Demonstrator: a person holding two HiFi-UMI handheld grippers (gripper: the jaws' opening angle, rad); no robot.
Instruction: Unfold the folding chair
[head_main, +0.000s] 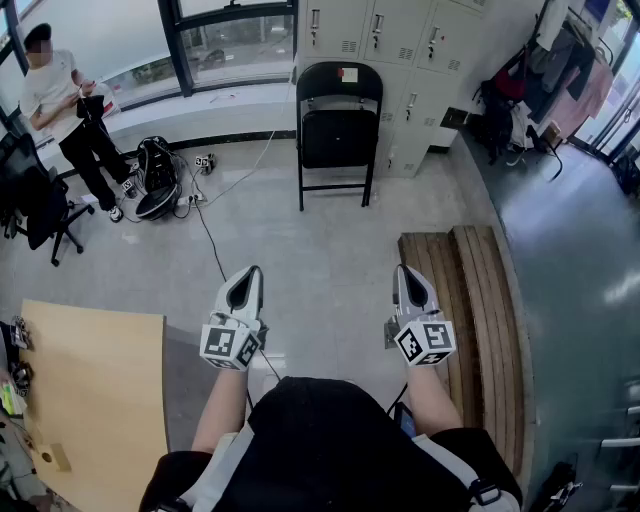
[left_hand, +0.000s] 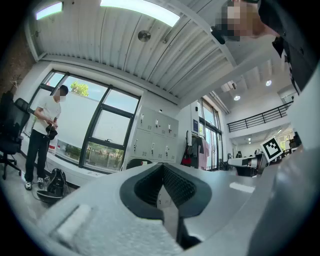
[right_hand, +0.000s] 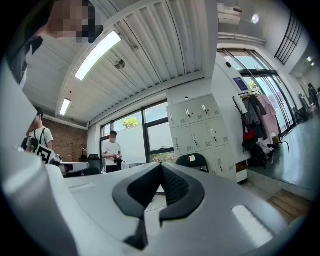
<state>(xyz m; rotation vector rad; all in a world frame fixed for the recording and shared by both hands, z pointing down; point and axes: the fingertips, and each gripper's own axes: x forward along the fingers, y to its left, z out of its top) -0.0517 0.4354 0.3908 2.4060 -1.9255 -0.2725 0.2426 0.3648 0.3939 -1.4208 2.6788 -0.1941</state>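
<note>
Head view, both claws in frame: left gripper (head_main: 246, 275) at 8 o'clock and right gripper (head_main: 406, 272) at 4 o'clock. We read both as clenched, pads meeting, with nothing between them and touching nothing. The folding chair (head_main: 339, 130) stands at 12 o'clock with its seat up, against the lockers (head_main: 400, 40) and well apart from both claws.

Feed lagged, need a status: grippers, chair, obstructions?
Left gripper, right gripper shut, empty. Folding chair folded by lockers, untouched. Cable lies ahead, left.
</note>
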